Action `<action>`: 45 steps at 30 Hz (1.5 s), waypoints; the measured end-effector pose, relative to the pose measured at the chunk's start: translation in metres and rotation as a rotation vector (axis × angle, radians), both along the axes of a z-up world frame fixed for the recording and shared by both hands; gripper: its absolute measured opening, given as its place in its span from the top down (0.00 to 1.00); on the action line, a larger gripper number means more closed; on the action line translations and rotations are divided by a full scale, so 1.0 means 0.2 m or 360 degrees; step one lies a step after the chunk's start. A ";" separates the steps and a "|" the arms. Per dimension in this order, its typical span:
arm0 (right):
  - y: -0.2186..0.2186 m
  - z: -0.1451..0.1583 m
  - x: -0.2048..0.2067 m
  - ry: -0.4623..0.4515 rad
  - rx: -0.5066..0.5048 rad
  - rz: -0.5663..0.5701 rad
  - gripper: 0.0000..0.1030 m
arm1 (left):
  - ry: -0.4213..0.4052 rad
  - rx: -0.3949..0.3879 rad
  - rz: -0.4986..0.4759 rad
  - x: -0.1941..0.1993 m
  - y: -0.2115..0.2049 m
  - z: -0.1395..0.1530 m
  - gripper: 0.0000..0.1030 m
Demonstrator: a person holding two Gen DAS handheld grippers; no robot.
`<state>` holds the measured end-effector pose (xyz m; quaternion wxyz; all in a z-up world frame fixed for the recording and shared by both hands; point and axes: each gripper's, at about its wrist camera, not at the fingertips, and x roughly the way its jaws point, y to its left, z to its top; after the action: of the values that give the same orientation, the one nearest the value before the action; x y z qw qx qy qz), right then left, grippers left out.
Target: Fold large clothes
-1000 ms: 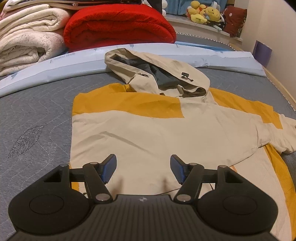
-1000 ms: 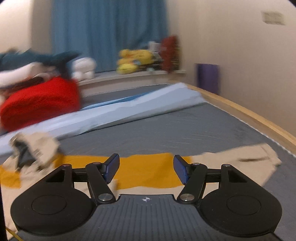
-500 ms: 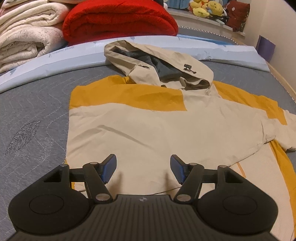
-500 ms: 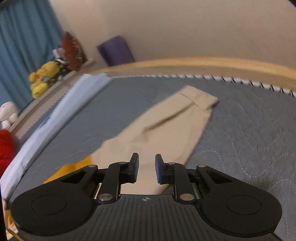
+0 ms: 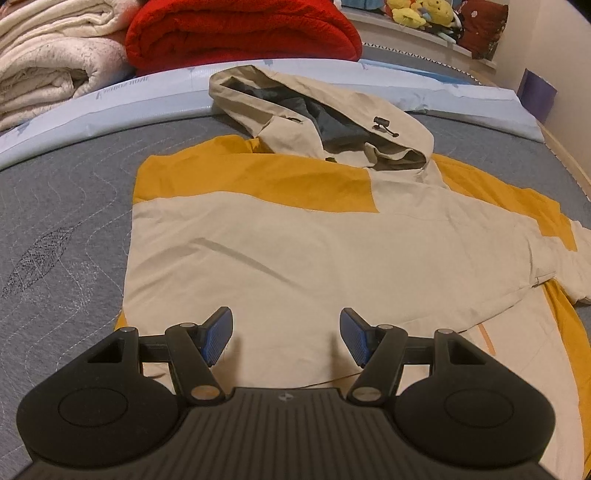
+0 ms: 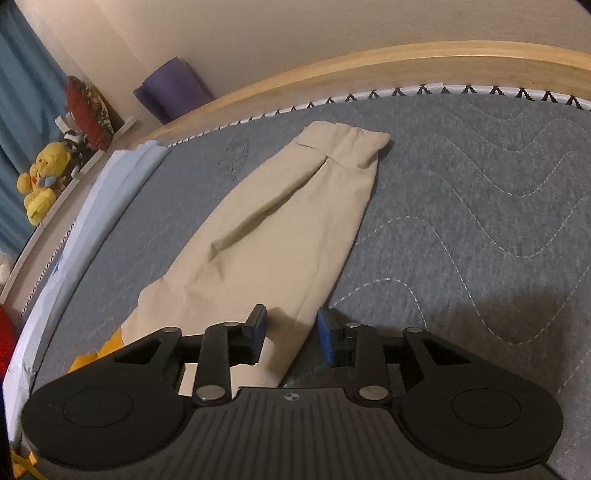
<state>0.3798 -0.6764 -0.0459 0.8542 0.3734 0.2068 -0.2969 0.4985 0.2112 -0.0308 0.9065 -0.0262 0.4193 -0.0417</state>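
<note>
- A beige-and-mustard hooded jacket (image 5: 295,251) lies spread flat on a grey quilted mattress (image 5: 66,229), its hood (image 5: 317,114) toward 12 o'clock in the left wrist view.
- The left gripper (image 5: 286,334) hangs over the jacket's lower body at 6 o'clock, its blue pads (image 5: 218,334) well apart and nothing between them.
- From the right wrist view, the jacket's beige sleeve (image 6: 280,229) stretches out over the mattress from 7 o'clock up toward 12 o'clock, the cuff (image 6: 351,146) at the far end near the wooden bed rail (image 6: 369,70).
- The right gripper (image 6: 291,332) sits low over the sleeve's near part; its jaws are opening, and the sleeve's right-hand edge lies between the pads without being pinched.
- A pale blue folded sheet (image 5: 122,107) runs across the mattress beyond the hood.
- At 11 o'clock in the left view sit a red blanket (image 5: 240,33) and cream blankets (image 5: 51,62).
- A yellow plush toy (image 6: 42,181) rests on a ledge at 9 o'clock in the right view, and a purple rolled mat (image 6: 173,88) at 11 o'clock.
</note>
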 end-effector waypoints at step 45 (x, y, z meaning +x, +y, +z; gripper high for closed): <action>2.30 0.86 -0.02 -0.0252 -0.0833 0.1851 0.99 | -0.0066 -0.0204 0.0113 -0.13 0.22 0.17 0.32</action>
<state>0.3752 -0.2159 0.1259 0.9513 0.0001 0.2324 0.2027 0.4719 0.2546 0.0027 0.9124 -0.0983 0.3956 -0.0368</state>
